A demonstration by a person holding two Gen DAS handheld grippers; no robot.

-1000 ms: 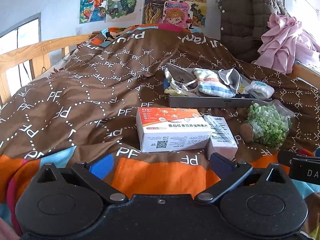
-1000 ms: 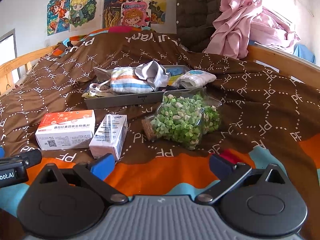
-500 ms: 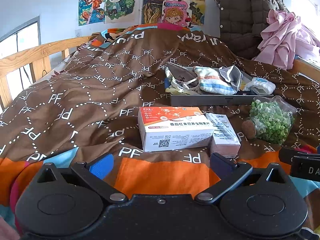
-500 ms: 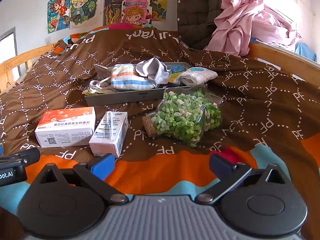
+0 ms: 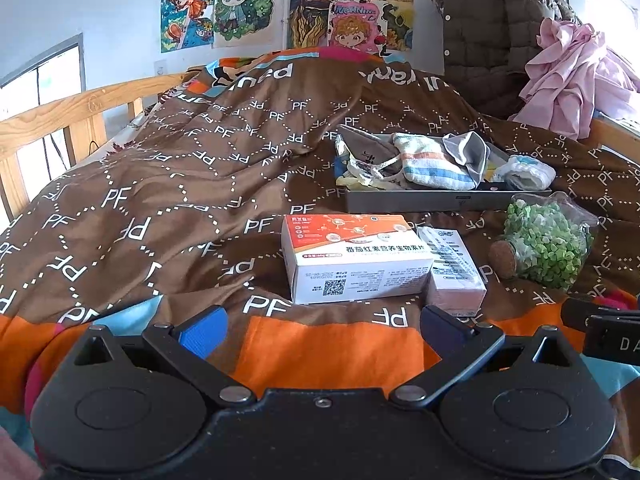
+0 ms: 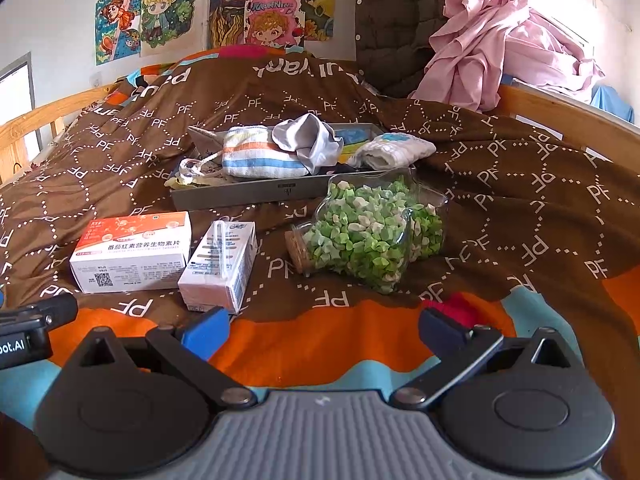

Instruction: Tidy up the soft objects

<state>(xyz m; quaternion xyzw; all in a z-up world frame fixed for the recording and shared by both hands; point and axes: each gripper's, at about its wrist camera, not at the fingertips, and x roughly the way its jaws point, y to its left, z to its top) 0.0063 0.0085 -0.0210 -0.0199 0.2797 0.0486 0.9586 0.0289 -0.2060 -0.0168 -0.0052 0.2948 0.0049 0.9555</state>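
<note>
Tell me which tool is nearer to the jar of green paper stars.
Right. The right tool points almost straight at the jar, which lies just ahead of its open fingers. The left tool faces the orange-topped box; its jar view is far right.

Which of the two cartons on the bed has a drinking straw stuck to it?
The smaller carton, right of the wide orange-and-white box: a wrapped straw runs along its top; the box has none.

Both grippers have drawn back a little from the bed's clutter. In the left view the orange-topped box (image 5: 352, 258) sits slightly farther off than a second ago; in the right view the star-filled jar (image 6: 370, 234) likewise.
</note>
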